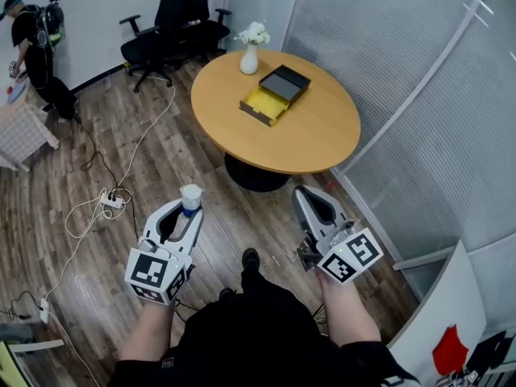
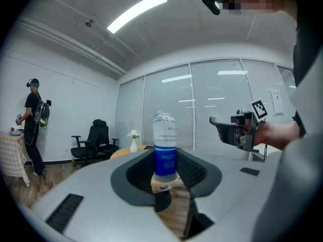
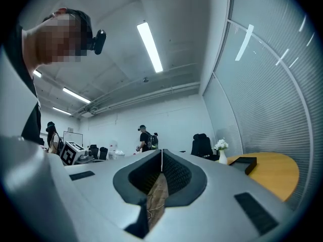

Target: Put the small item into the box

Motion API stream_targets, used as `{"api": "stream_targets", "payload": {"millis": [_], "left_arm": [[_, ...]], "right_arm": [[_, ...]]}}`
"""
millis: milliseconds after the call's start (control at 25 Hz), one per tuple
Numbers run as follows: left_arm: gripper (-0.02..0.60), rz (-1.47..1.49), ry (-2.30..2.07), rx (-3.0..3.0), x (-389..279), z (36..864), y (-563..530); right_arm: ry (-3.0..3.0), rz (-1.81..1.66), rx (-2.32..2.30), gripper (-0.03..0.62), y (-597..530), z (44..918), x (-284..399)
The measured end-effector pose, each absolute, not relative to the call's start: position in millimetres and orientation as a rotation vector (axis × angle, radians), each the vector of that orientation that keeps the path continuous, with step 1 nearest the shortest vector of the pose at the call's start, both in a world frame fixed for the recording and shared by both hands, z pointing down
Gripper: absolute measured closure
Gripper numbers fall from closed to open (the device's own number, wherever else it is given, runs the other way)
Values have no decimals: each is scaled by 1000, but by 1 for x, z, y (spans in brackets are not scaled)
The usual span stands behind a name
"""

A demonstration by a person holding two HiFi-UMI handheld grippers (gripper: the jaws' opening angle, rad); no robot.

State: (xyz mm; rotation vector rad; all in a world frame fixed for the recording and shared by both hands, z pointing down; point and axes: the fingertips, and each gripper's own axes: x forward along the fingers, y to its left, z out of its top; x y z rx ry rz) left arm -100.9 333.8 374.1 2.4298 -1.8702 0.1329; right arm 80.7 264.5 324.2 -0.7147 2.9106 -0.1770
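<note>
A small clear bottle point(image 1: 190, 197) with a white cap and blue label stands upright between the jaws of my left gripper point(image 1: 186, 210), which is shut on it above the wooden floor. In the left gripper view the bottle point(image 2: 164, 146) fills the gap of the left gripper point(image 2: 165, 161). My right gripper point(image 1: 305, 193) hangs to the right, shut and empty; its jaws meet in the right gripper view point(image 3: 161, 154). The box point(image 1: 275, 94), a black sleeve with a yellow drawer pulled out, lies on the round wooden table point(image 1: 322, 131) ahead, well beyond both grippers.
A white vase of flowers point(image 1: 251, 48) stands on the table behind the box. Black office chairs point(image 1: 173, 18) are at the back. A person point(image 1: 32, 51) stands far left. A power strip point(image 1: 113, 202) and cables lie on the floor. A glass wall point(image 1: 403, 71) curves along the right.
</note>
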Motion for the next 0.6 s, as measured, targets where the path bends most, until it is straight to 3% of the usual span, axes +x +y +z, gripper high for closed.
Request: {"api": "stream_targets", "payload": {"millis": [600], "left_arm": [[448,174,-1899,2318,-140,399,258]], "right_arm": [[2956,-274,-620,557,175,352,35]]}}
